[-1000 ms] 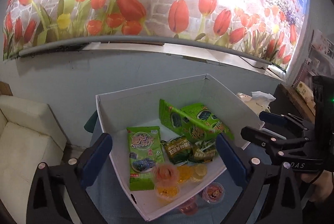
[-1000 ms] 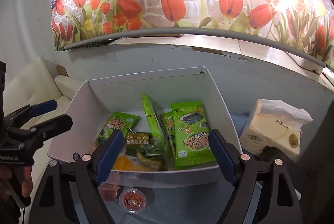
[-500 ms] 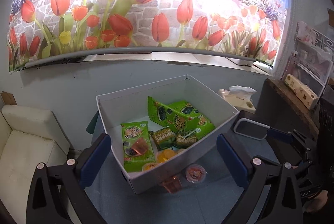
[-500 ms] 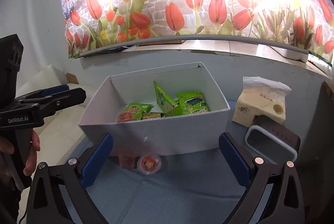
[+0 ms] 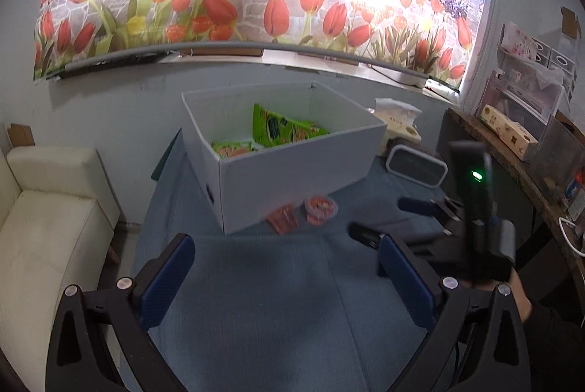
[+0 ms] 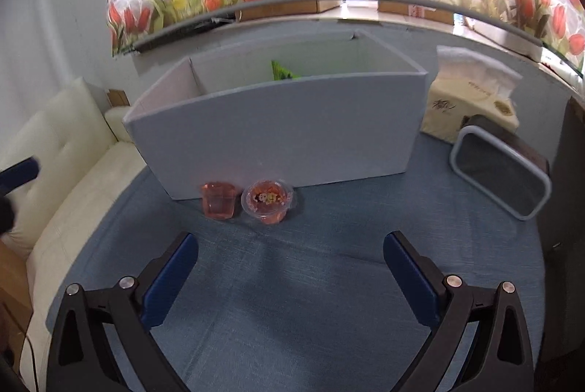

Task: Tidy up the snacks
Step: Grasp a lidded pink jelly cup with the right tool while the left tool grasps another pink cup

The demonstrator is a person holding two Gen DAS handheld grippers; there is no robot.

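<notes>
A white box (image 5: 292, 180) stands on the blue cloth table (image 5: 278, 311) with green snack packets (image 5: 281, 132) inside; it also shows in the right wrist view (image 6: 285, 139), where only a green packet tip (image 6: 281, 72) shows above the rim. Two red jelly cups sit in front of the box: one on its side (image 6: 218, 200) and one upright with a printed lid (image 6: 268, 200); both also show in the left wrist view (image 5: 283, 218) (image 5: 321, 208). My left gripper (image 5: 285, 275) is open and empty, well back from the box. My right gripper (image 6: 290, 271) is open and empty, just short of the cups.
A tissue box (image 6: 471, 95) and a grey-rimmed dark container (image 6: 501, 172) stand right of the box. A cream sofa (image 5: 44, 231) is at the left. A wooden shelf with cartons (image 5: 512, 136) is at the right. A tulip mural covers the wall behind.
Both grippers have pulled back and down from above the box, so the box looks smaller and its inside is mostly hidden. The cups have not moved.
</notes>
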